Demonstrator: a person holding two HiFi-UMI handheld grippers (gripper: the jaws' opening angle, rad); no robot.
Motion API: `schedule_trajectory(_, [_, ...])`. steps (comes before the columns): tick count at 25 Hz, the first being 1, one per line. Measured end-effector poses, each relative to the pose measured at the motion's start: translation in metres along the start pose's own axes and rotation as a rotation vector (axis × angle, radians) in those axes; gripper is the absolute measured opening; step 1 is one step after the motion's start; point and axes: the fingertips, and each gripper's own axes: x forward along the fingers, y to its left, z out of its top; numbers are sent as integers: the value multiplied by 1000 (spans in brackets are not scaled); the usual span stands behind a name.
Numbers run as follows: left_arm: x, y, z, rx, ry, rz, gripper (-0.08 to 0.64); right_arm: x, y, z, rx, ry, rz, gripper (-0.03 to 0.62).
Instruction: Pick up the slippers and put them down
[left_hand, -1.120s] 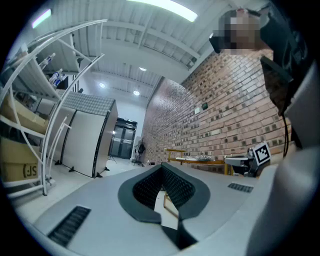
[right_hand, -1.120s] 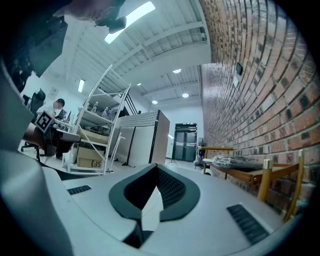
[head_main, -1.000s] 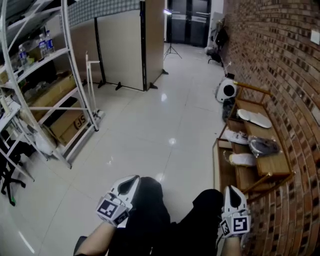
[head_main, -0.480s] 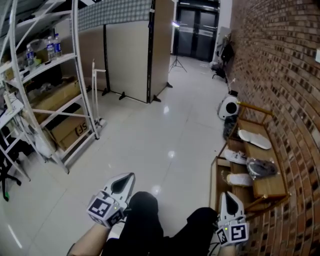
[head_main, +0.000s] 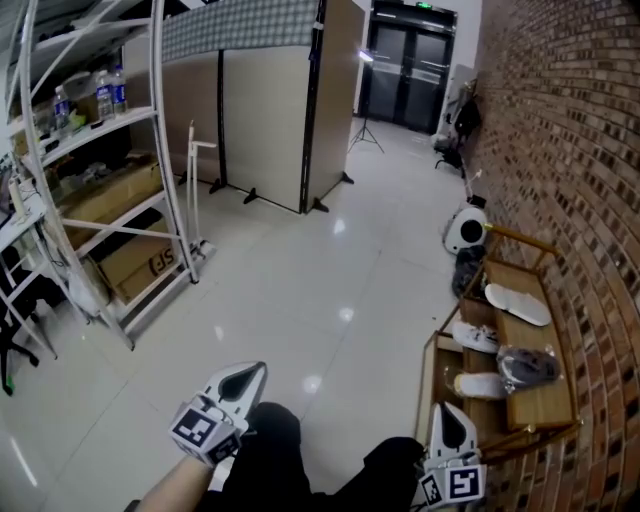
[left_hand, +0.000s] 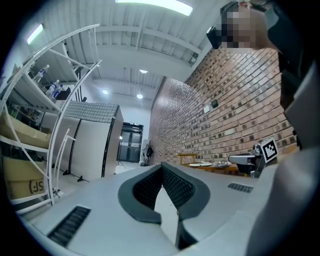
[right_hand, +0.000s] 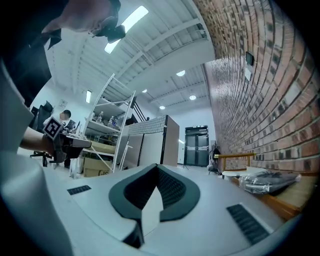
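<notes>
A wooden shoe rack stands along the brick wall at the right. A white slipper lies on its top shelf, and two more white slippers rest on the lower shelf. A grey bagged item lies on the top too. My left gripper is at the bottom, left of centre, shut and empty. My right gripper is shut and empty just short of the rack's near end. In the right gripper view the bagged item lies ahead to the right, well beyond the shut tips.
A white metal shelving unit with cardboard boxes and bottles stands at the left. Folding partition panels stand beyond it. A round white appliance sits past the rack. Glossy tiled floor lies between. The person's dark-clad legs fill the bottom edge.
Both grippers sit lower in the head view, and the rack and shelving have slid downward and nearer. Both pairs of jaws stay shut.
</notes>
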Motion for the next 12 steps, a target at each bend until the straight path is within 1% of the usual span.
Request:
schedule_trajectory(3, [10, 5, -6, 7, 21, 0, 0, 7, -8, -9, 10, 16, -16, 9])
schedule_trajectory(6, [23, 12, -16, -2, 39, 1, 0, 18, -19, -21, 24, 26, -38, 11])
schedule_trajectory(9, [44, 21, -21, -8, 37, 6, 0, 36, -27, -31, 43, 55, -34, 9])
schedule_trajectory(12, [63, 30, -25, -23, 31, 13, 0, 52, -34, -34, 50, 61, -31, 9])
